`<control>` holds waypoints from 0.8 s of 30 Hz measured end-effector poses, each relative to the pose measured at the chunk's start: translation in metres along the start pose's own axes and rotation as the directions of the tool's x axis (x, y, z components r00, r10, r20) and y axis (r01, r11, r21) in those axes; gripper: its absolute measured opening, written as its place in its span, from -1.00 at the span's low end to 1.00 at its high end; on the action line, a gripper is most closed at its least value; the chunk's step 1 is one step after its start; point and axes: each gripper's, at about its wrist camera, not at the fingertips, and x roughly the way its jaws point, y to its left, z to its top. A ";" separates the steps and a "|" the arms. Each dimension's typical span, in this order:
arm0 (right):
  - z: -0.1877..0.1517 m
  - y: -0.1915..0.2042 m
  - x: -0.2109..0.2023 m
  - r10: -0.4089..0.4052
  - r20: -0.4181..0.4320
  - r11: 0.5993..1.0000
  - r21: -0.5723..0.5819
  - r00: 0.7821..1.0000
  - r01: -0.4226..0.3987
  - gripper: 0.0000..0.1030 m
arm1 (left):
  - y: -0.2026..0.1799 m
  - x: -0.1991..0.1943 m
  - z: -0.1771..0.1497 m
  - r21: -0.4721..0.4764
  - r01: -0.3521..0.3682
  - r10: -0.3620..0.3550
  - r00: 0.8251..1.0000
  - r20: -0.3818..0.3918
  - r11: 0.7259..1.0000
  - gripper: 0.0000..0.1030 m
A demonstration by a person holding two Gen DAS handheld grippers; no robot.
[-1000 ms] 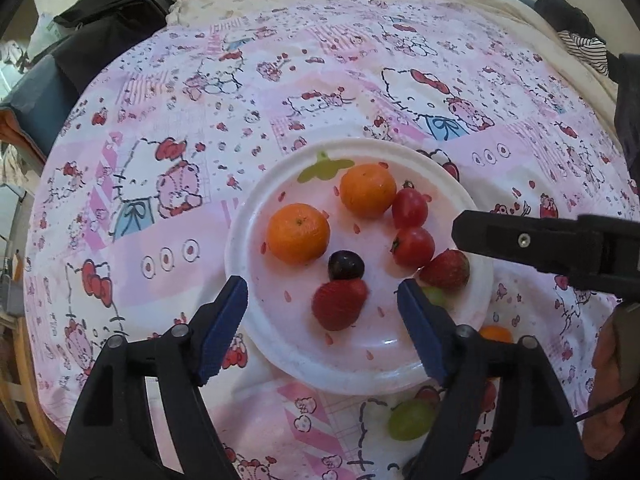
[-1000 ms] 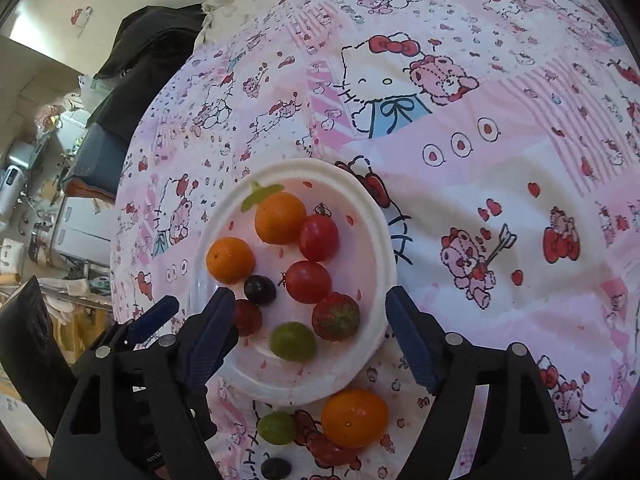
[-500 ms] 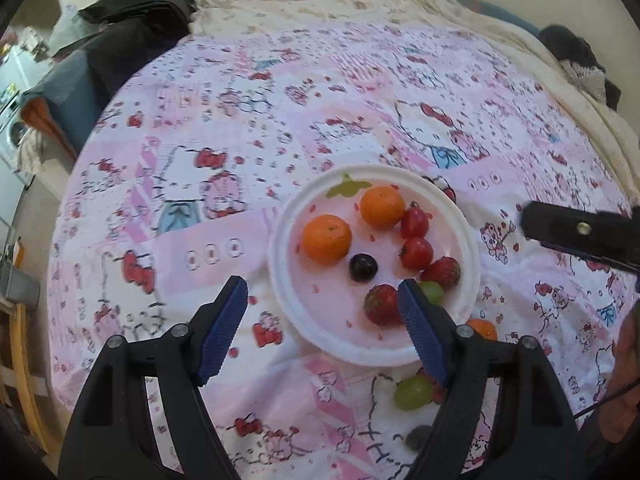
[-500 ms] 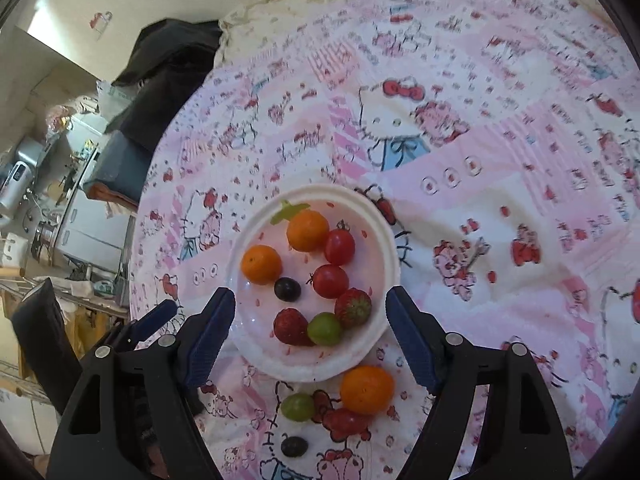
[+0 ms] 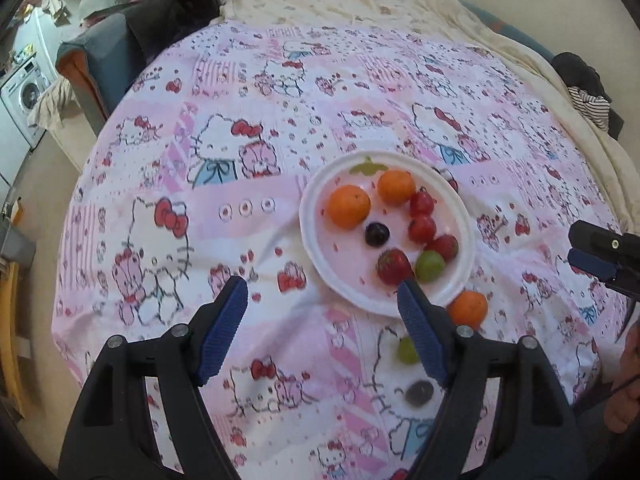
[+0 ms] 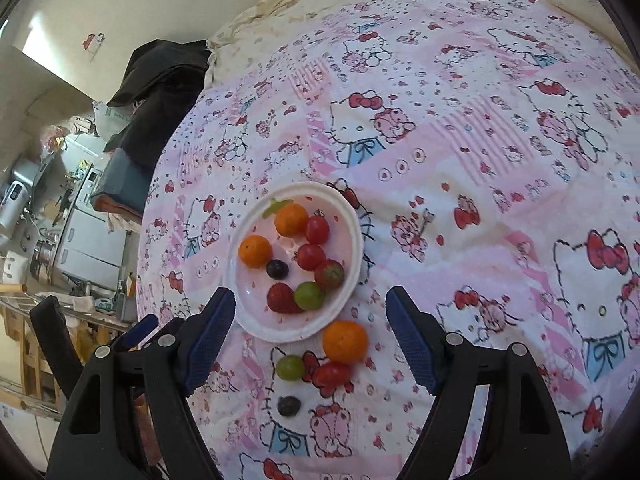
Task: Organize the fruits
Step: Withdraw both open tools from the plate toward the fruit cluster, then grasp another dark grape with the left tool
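Bed (image 6: 500, 152) with pink cartoon-cat sheet fills both views; everything lies on it.

White plate (image 6: 352, 240) sits ahead of the right gripper (image 6: 306, 336), its near rim between that gripper's jaws and closer to the left one. In the left wrist view the plate (image 5: 316, 248) is ahead and to the right of the left gripper (image 5: 322, 328), with its near rim just beyond the right jaw tip.

Both grippers: jaws spread wide, nothing between them, above the sheet.

On the plate, right wrist view:
- two mandarins (image 6: 291, 219), one at the far rim, the other (image 6: 255, 251) to its left
- two cherry tomatoes (image 6: 317, 229) in a row right of the far mandarin, second one (image 6: 310, 256) nearer the jaws
- two strawberries (image 6: 329, 274), the second (image 6: 280, 298) at the near rim
- green grape (image 6: 309, 295) touching both strawberries
- dark grape (image 6: 277, 269) near the plate centre

Off the plate, on the sheet between the right gripper's jaws:
- loose mandarin (image 6: 345, 341) just beside the plate's near rim
- red tomato (image 6: 332, 374) below it, touching or nearly so
- loose green grape (image 6: 289, 367) just left of that tomato
- loose dark grape (image 6: 289, 405), closest to the camera

In the left wrist view the left gripper's right jaw partly covers the loose mandarin and the loose green grape.
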 end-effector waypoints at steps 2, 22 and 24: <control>-0.008 -0.009 0.000 -0.013 -0.014 0.999 0.033 1.000 0.014 0.56 | -0.003 0.000 -0.008 0.010 0.006 -0.006 1.000 -0.016 1.000 0.45; -0.031 -0.026 -0.003 -0.043 -0.059 0.995 0.088 0.997 0.048 0.56 | -0.073 0.062 -0.079 0.143 0.212 -0.166 0.945 -0.282 0.967 -0.39; -0.031 -0.026 -0.001 -0.040 -0.062 0.995 0.090 0.997 0.046 0.56 | -0.074 0.063 -0.080 0.152 0.213 -0.165 0.946 -0.280 0.965 -0.41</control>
